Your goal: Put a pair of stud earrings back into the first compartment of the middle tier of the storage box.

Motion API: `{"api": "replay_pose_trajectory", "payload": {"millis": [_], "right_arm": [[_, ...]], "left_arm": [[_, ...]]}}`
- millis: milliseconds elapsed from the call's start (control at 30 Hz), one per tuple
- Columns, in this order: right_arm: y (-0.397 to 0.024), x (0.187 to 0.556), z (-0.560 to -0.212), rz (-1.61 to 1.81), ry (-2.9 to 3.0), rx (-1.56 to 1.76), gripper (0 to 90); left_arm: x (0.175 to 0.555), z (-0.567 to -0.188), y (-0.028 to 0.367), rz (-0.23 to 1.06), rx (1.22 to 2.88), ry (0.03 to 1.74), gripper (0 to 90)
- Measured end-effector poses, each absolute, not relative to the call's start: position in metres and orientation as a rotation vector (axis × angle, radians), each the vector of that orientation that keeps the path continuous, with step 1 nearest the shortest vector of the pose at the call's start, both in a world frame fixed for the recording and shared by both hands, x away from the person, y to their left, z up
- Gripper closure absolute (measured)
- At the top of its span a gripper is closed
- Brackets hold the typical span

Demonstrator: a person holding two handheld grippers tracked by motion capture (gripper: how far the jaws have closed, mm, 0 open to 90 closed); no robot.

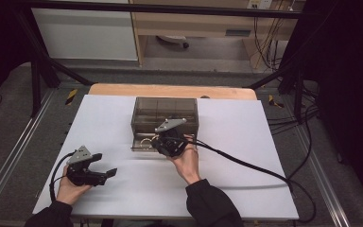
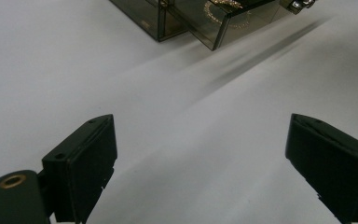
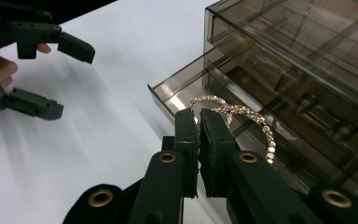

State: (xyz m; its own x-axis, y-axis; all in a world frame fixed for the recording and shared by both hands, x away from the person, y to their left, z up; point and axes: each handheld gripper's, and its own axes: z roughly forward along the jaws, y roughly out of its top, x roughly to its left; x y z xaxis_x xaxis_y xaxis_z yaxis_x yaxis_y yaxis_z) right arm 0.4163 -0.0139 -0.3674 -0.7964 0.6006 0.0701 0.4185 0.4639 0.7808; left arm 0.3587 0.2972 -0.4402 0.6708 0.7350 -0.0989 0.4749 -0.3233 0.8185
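High view
- Table: white table top (image 1: 123, 123), wooden edge at the far side.
- Box: smoked clear drawer box (image 1: 164, 115) at mid-table, its lower drawer (image 1: 142, 142) pulled out toward me.
- My right gripper (image 1: 168, 139): at the drawer front, grey plate on top, my right hand (image 1: 187, 161) behind it, cable (image 1: 246, 165) trailing off to the right. Jaw state cannot be told from here.
- My left gripper (image 1: 105, 165): low on the left, well apart from the box, held in my left hand (image 1: 68, 189); jaws spread wide, nothing between them.

Left gripper view
- My jaws: both black pads far apart, bare white table top (image 2: 121, 84) between them.
- Box: corner of the drawer box (image 2: 154, 18) and the open drawer (image 2: 219, 23) at the top edge, a gold chain bracelet (image 2: 223, 7) lying inside the drawer.

Right gripper view
- My right gripper (image 3: 198, 140): narrow, pads almost touching, pinched on the gold chain bracelet (image 3: 247, 116).
- Bracelet: loops up from my jaw tips and hangs over the open drawer (image 3: 177, 93), at its front.
- Box: the drawer box (image 3: 298, 51) fills the upper right, dividers visible through its walls.
- Left gripper (image 3: 46, 70): off to the upper left over the table, jaws wide, fingers (image 3: 2, 67) of my left hand behind it.
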Motion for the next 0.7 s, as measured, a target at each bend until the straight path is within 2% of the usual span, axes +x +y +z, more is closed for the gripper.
{"api": "replay_pose_trajectory", "payload": {"millis": [700], "right_arm": [[0.024, 0.44, -0.385, 1.242, 2.515, 0.876, 86.3]], "left_arm": [[0.359, -0.44, 0.297, 0.364, 1.984, 0.937, 8.5]]}}
